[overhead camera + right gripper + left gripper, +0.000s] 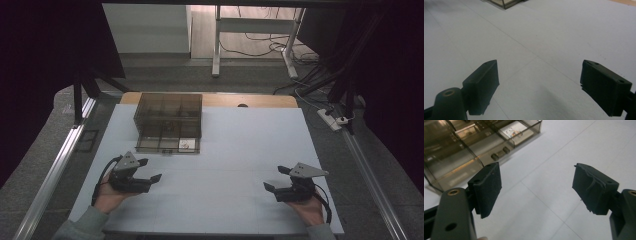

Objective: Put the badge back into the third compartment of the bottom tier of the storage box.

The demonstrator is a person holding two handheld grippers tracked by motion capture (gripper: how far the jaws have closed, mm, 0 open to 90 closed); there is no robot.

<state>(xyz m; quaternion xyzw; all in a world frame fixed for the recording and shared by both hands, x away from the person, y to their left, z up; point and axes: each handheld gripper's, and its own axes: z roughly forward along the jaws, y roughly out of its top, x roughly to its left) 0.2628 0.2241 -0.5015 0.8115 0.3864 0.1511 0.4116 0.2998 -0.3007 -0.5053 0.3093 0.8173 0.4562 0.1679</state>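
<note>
Grippers: your left gripper and right gripper rest empty with jaws apart near the table's front corners, probably ready for the smoky compartment box at its far edge.

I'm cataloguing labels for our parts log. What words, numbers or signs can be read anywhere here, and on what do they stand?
None can be read.
White card in the smoky organizer box: dark marks, too blurred to read.
Left gripper and right gripper: no lettering seen.
</note>
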